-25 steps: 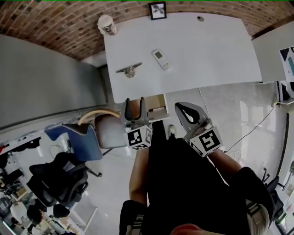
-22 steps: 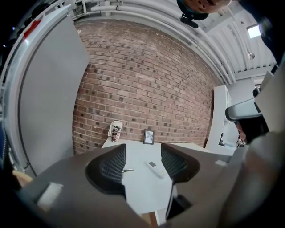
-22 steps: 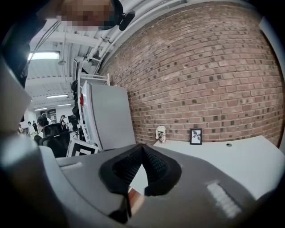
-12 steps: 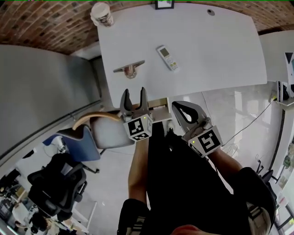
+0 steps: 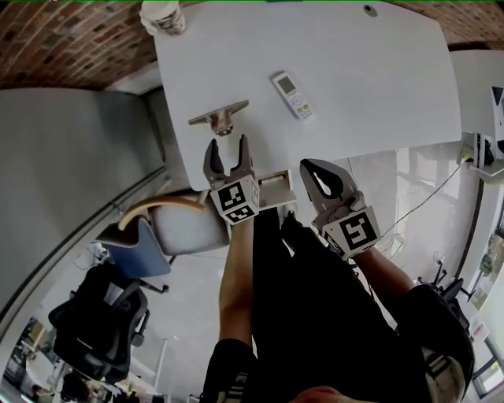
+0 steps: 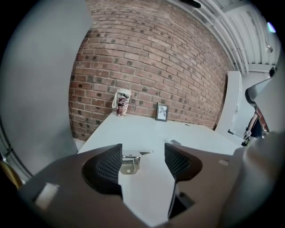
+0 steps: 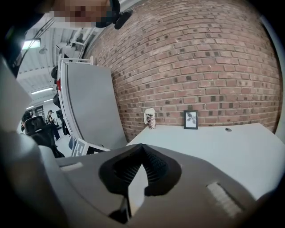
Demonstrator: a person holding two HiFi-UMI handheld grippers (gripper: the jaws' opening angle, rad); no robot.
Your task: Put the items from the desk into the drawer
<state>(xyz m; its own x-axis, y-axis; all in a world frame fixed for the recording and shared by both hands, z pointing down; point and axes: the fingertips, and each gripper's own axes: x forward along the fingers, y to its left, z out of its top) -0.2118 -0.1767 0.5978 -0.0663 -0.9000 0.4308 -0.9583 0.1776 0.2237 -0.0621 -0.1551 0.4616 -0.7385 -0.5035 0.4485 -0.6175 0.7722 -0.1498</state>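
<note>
A metal clamp-like piece (image 5: 218, 118) lies near the front left of the white desk (image 5: 370, 86). A white remote (image 5: 292, 94) lies to its right. My left gripper (image 5: 228, 147) is open at the desk's front edge, just short of the metal piece. In the left gripper view the metal piece (image 6: 129, 161) shows beyond the gap of my left gripper (image 6: 142, 156). My right gripper (image 5: 321, 178) is shut and empty, in front of the desk edge; the right gripper view shows my right gripper (image 7: 140, 153) with its jaws closed together. A drawer (image 5: 273, 190) sits under the desk edge between the grippers.
A patterned cup (image 5: 161, 16) stands at the desk's far left corner by the brick wall; a cable hole (image 5: 370, 10) is at the back. A photo frame (image 6: 161, 112) leans on the wall. A grey partition (image 5: 71, 157) and chairs (image 5: 150, 232) are to the left.
Both grippers and the head have moved forward toward the desk. The left gripper now reaches the desk edge near the metal piece. Neither gripper's state has changed.
</note>
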